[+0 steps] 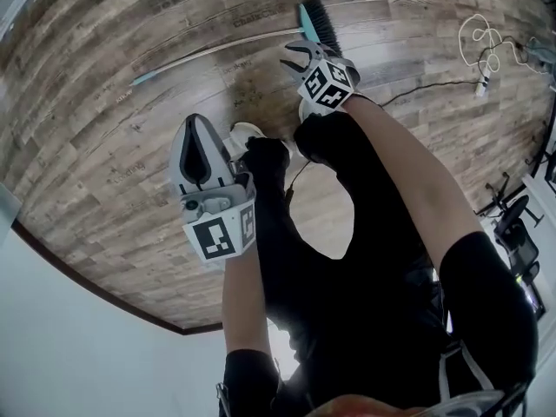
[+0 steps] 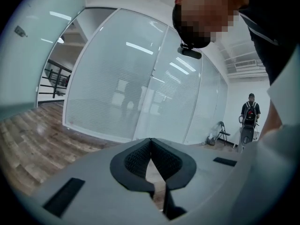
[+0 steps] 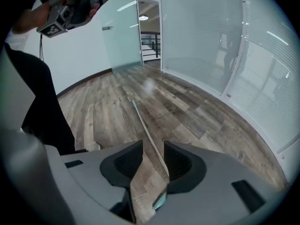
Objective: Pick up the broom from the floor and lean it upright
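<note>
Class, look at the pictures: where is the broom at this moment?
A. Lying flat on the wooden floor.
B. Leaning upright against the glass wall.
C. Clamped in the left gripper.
A: the broom lies flat on the wooden floor, its handle passing ungripped between the open jaws of the right gripper.

Wood-plank floor (image 3: pixel 197 111) beneath right tongs (image 3: pixel 153 144). Curved frosted glass wall (image 2: pixel 122 78) ahead of left tongs (image 2: pixel 151 140), light strips (image 2: pixel 139 48) showing on it. White wall (image 3: pixel 84 55), dark skirting (image 3: pixel 86 82) off right tongs' left.
</note>
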A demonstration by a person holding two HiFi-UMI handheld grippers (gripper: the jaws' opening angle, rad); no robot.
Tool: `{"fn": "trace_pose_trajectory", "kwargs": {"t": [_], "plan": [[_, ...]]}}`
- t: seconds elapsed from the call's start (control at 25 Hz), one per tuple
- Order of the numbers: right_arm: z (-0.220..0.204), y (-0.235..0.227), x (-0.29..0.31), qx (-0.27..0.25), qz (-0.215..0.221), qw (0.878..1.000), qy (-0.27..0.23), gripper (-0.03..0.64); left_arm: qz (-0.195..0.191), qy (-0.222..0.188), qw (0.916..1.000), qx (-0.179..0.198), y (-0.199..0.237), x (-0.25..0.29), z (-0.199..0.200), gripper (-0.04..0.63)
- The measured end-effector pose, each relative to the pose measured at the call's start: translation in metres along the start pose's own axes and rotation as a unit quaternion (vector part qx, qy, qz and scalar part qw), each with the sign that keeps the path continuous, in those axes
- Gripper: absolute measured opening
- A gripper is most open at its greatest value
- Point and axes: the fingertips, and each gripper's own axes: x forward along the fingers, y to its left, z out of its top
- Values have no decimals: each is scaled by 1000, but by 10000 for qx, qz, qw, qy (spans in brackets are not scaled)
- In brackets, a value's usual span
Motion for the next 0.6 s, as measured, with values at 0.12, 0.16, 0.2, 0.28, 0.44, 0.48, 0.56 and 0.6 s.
{"fn": "trace_pose_trajectory", "kwargs": {"t": [0.12, 0.16, 0.2, 0.28, 0.44, 0.48, 0.56, 0.6], "plan": [[-31, -4, 52, -273, 158, 9992, 250, 129, -173, 76, 9998, 0, 8, 23, -38, 18], [-39, -5, 67, -413, 197, 9985, 315, 130, -186, 36, 9998, -22, 12, 29, -46, 18], [-48, -6, 80, -553, 227, 9974, 390, 130, -192, -12, 9998, -40, 16, 33, -52, 18], [-65, -11, 104, -727, 266, 9955, 544, 130, -206, -101, 9997, -28, 24, 41, -62, 18], [-92, -26, 146, -520, 216, 9957, 734, 130, -339, -117, 9991, 210, 34, 50, -87, 18], [-97, -28, 154, -398, 200, 9962, 752, 130, -394, -91, 9988, 282, 35, 50, -95, 18], [-106, -27, 169, -155, 204, 9971, 722, 130, -487, 20, 9984, 304, 37, 47, -111, 18], [-110, -24, 176, -89, 224, 9971, 716, 130, -507, 82, 9985, 194, 39, 47, -116, 18]]}}
